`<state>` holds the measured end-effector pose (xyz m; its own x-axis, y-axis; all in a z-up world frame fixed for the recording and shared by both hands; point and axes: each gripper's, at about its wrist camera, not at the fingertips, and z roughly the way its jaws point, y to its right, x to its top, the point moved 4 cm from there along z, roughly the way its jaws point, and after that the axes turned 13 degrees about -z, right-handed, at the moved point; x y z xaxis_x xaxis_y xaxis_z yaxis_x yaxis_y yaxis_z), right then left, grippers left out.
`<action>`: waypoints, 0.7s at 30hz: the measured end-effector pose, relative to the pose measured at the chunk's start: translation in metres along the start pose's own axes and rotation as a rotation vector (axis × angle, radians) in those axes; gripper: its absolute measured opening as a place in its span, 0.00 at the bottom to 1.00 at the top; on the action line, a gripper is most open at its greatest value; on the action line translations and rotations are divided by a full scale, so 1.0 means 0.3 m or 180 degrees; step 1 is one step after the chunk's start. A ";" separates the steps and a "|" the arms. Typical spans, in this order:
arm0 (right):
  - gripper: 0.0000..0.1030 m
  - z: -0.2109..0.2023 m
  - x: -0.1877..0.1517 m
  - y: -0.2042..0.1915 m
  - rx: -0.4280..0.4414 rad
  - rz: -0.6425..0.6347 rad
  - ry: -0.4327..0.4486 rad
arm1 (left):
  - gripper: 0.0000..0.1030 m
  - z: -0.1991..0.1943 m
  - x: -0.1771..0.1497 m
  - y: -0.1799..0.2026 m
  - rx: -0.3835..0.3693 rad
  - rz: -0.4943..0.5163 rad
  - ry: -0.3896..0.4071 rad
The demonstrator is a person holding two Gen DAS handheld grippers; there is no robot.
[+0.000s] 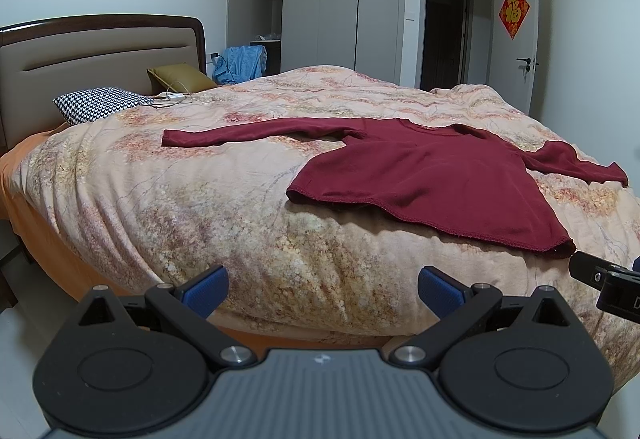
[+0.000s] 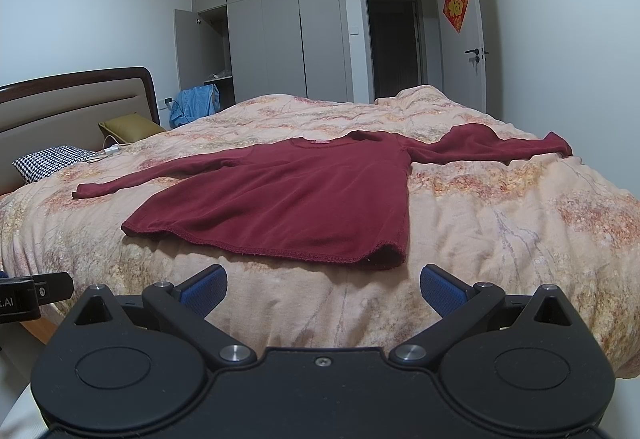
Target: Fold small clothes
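Observation:
A dark red long-sleeved top (image 1: 432,175) lies spread flat on the floral quilt (image 1: 200,199), hem toward me, both sleeves stretched out sideways. It also shows in the right wrist view (image 2: 296,199). My left gripper (image 1: 322,289) is open and empty, low at the bed's near edge, left of the hem. My right gripper (image 2: 323,289) is open and empty, just short of the hem's right corner. The right gripper's side shows at the edge of the left wrist view (image 1: 608,279), and the left gripper's side shows in the right wrist view (image 2: 32,293).
A houndstooth pillow (image 1: 100,105), an olive pillow (image 1: 180,79) and a white charger with cable (image 1: 174,96) lie by the headboard (image 1: 80,55). Blue clothing (image 1: 240,65) hangs beyond the bed. A grey wardrobe (image 1: 340,15) with one open door and a dark doorway (image 1: 444,35) stand behind.

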<state>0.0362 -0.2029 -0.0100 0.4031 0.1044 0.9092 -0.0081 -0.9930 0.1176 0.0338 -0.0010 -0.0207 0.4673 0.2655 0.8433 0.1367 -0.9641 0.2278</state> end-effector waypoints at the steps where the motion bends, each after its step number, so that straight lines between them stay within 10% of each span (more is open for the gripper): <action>1: 1.00 0.002 -0.001 0.001 0.0001 0.0002 -0.0001 | 1.00 0.001 0.000 0.000 0.0003 -0.0001 0.0001; 21: 1.00 0.006 -0.001 0.003 0.0001 0.0013 -0.0013 | 1.00 0.002 -0.003 0.001 0.0010 0.0008 -0.0006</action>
<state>0.0377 -0.2041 -0.0107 0.4067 0.1002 0.9080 -0.0094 -0.9934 0.1139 0.0340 -0.0014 -0.0218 0.4694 0.2631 0.8429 0.1382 -0.9647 0.2241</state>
